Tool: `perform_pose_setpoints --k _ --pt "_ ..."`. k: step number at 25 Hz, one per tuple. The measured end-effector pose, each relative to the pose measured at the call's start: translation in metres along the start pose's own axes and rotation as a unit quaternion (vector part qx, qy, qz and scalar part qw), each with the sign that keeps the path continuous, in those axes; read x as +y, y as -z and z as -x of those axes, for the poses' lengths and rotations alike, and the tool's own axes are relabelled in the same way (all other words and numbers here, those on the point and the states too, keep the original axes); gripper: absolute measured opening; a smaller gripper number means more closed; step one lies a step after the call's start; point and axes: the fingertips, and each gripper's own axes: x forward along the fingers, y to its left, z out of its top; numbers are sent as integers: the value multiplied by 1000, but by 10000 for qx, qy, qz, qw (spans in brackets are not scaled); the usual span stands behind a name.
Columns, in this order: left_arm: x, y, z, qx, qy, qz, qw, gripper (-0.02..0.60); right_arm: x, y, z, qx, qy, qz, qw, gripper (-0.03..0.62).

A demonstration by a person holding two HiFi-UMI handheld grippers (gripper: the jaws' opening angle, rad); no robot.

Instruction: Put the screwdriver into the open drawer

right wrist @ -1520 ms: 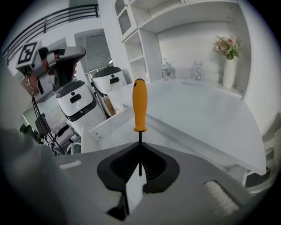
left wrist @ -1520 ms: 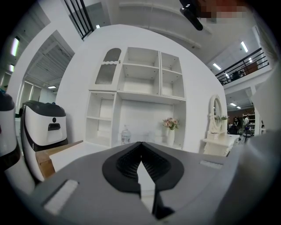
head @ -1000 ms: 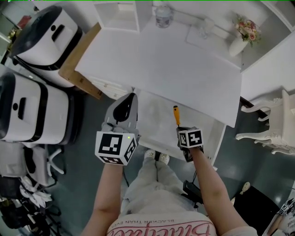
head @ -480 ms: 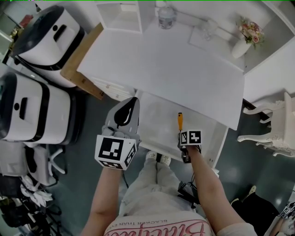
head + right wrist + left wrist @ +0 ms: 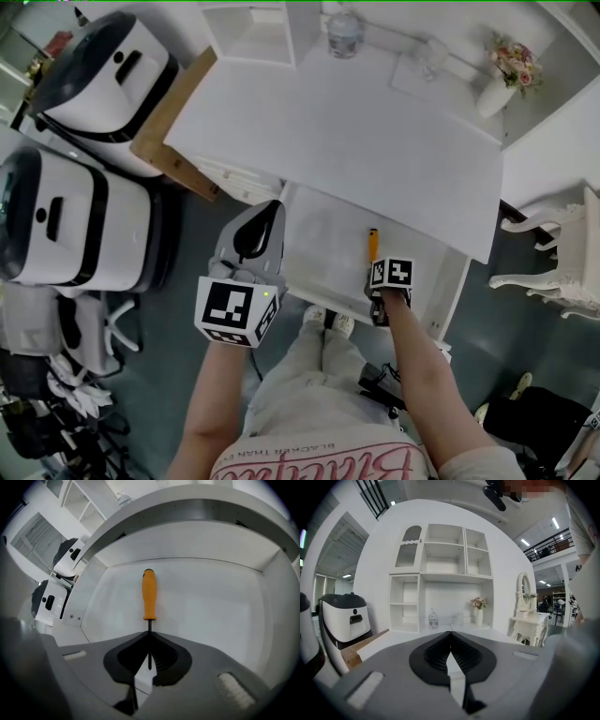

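Observation:
The screwdriver (image 5: 149, 595) has an orange handle and a thin dark shaft. My right gripper (image 5: 150, 634) is shut on that shaft and points steeply down into the open white drawer (image 5: 211, 606). From the head view the orange handle (image 5: 373, 244) sticks out ahead of the right gripper (image 5: 378, 267), over the drawer's floor (image 5: 323, 244). Whether the handle touches the floor I cannot tell. My left gripper (image 5: 270, 211) hangs beside the drawer's left front corner, shut with nothing in it. In its own view the left gripper (image 5: 450, 632) points about level at the desk.
The white desk top (image 5: 356, 131) overhangs the back of the drawer. On it stand a bottle (image 5: 344, 33) and a vase of flowers (image 5: 506, 75). Two white machines (image 5: 56, 216) and a wooden board (image 5: 173, 122) are at the left, a white chair (image 5: 562, 253) at the right.
My right gripper has sunk lower into the drawer with the screwdriver and rolled a little. The left gripper has kept its place.

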Motion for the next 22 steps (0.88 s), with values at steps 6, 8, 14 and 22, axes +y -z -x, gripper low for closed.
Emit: perform_pose_setpoints --k 6,8,14,22 --pt "-4 -1 1 -14 14 2 10000 -2 2 0 1 -2 -39 -39 10000 36" --pt "-6 -2 2 -36 15 3 10000 -2 4 2 2 43 -95 -30 9999 77" --pt "-11 -9 1 -149 7 5 9999 -2 1 2 16 12 -147 19 9999 120" --pt "-17 -23 2 -350 58 21 9994 -2 13 -14 53 -433 -473 145 9978 88"
